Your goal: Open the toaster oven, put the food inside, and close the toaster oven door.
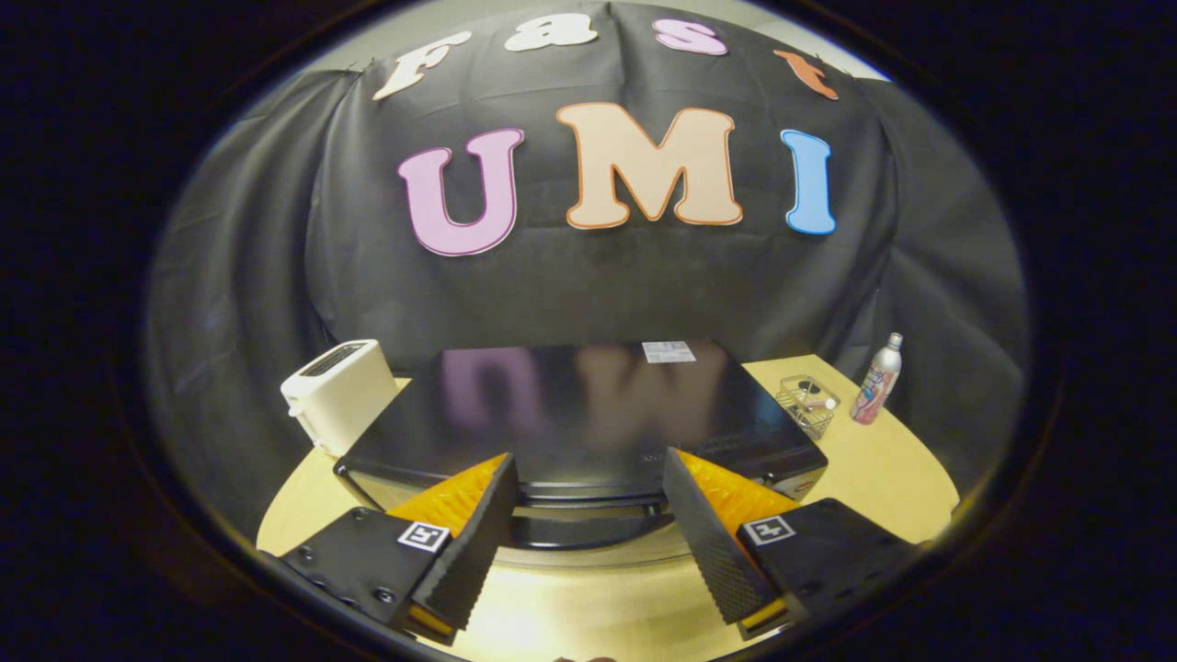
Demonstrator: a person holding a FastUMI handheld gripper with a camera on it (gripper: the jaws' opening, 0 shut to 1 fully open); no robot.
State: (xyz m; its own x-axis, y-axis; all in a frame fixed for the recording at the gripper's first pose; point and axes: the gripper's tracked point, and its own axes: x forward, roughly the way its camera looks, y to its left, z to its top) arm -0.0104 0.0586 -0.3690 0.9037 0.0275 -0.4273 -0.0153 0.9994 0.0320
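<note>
**A:** So what's sitting on the table point(883, 478) right now, left to right?

**B:** Farthest left, a white toaster point(338, 393) is standing by the oven's back left corner, nearly touching it. Then the toaster oven point(588, 414) is taking up the middle, a black box with a glossy top that's mirroring the wall behind it. Off its right side a small wire basket point(806, 405) is sitting, and just past that a silver spray bottle point(878, 379) is standing upright.

**A:** Which way is the oven facing?

**B:** Its front is pointing toward the camera, and its long axis is running left to right across the table. The door's top edge is showing just under the lid, and from here it's looking closed.

**A:** And the gripper point(588, 487)?

**B:** It's hanging wide open with nothing in it. The left finger point(469, 542) and right finger point(717, 542) are spreading apart, tips hovering right at the oven's front upper edge, so the middle of the front is lying between them and the rest of the oven is stretching beyond. Can't tell if the tips are actually touching it.
</note>
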